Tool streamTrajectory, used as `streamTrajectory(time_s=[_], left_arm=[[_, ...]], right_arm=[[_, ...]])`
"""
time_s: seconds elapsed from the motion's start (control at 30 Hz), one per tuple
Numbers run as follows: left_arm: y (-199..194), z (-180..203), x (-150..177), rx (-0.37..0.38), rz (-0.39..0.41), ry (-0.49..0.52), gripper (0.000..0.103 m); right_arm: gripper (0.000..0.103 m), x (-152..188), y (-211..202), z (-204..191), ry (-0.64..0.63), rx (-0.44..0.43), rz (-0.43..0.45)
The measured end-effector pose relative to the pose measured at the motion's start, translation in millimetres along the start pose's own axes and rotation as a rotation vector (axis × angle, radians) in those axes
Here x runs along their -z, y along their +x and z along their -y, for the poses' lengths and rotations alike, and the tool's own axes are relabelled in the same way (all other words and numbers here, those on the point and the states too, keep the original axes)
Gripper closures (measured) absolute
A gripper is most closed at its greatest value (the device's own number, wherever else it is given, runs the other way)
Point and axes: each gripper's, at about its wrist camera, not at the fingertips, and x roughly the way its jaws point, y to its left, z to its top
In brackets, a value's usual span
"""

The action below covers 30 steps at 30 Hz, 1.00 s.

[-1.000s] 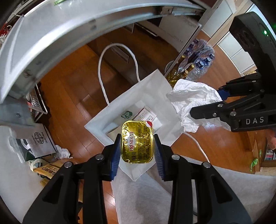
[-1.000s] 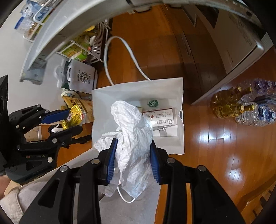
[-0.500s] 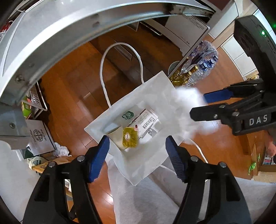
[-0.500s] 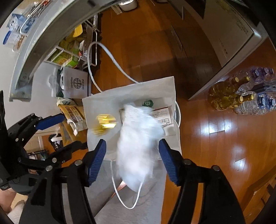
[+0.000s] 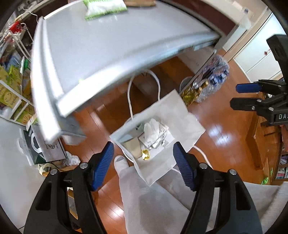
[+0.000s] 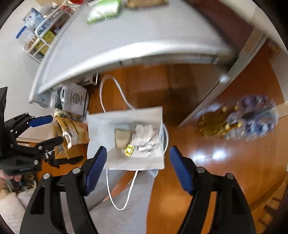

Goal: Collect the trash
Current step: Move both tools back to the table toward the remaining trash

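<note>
Presently, in the left wrist view, the left gripper (image 5: 143, 162) is seen spread wide with nothing between its blue pads, poised above the white paper bag (image 5: 181, 115) that stands on the wooden floor (image 5: 221, 126) beside the person's grey-clad leg (image 5: 142, 198). Inside the bag, the gold butter wrapper (image 5: 145, 154) is seen near the bag's near edge, with the crumpled white paper (image 5: 152, 130) toward the middle. In the right wrist view, the right gripper (image 6: 137, 167) is likewise fully spread and empty above the same bag. The deposit step is judged complete for both items. On the grey table (image 6: 111, 36), near its far edge, a green packet (image 6: 103, 10) is visible; the next move is judged to call for raising a gripper to that edge and closing on it.
</note>
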Motion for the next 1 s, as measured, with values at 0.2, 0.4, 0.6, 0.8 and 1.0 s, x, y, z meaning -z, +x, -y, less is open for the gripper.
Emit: streamTrajectory(time_s=[0.2, 0.4, 0.6, 0.8, 1.0], left_arm=[[-64.9, -4.2, -25.8, -0.037, 0.191, 0.018, 0.018], [-82.1, -24.6, -92.1, -0.182, 0.334, -0.003, 0.007], [-53.1, -51.3, -175.4, -0.223, 0.33, -0.073, 0.007], [-15.7, -63.7, -232.5, -0.168, 0.278, -0.148, 0.007], [17.4, -67.3, -257.4, -0.174, 0.233, -0.136, 0.007]], right_arm=[[0.016, -19.4, -66.4, -9.8, 0.004, 0.009, 0.203], [0.012, -52.4, -93.8, -17.6, 0.004, 0.072, 0.34], [0.012, -77.3, -98.6, -18.6, 0.046, 0.074, 0.389], [0.012, -90.1, -99.6, -19.2, 0.083, 0.051, 0.408], [0.012, -108.6, -91.4, -19.6, 0.077, 0.083, 0.398]])
